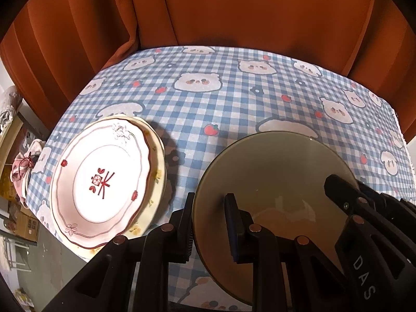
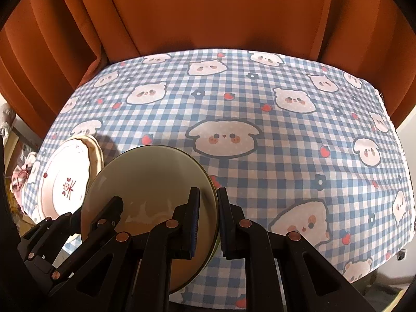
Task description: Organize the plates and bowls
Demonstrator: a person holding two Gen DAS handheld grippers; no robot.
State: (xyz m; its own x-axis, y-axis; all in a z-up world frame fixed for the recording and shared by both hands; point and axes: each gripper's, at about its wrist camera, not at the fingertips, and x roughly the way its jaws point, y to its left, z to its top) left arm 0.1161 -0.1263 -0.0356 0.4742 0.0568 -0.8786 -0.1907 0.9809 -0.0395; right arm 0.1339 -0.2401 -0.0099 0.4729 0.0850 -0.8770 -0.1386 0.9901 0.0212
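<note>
An olive-green bowl [image 1: 275, 176] is held over the checked tablecloth [image 1: 208, 98]. My left gripper [image 1: 209, 223] straddles its left rim, one finger outside and one inside. My right gripper [image 2: 208, 218] straddles its right rim [image 2: 210, 182] the same way; the bowl also shows in the right wrist view [image 2: 148, 179]. Each gripper's fingers close on the rim. A pink-rimmed plate with a red flower [image 1: 104, 179] lies on top of a cream floral plate [image 1: 158, 171] at the table's left; the stack also shows in the right wrist view [image 2: 67, 179].
An orange curtain [image 1: 234, 7] hangs behind the table. A pink cloth bundle [image 1: 24, 166] and cardboard boxes [image 1: 23, 223] sit beyond the table's left edge. The tablecloth's far and right parts [image 2: 286, 119] carry only the printed pattern.
</note>
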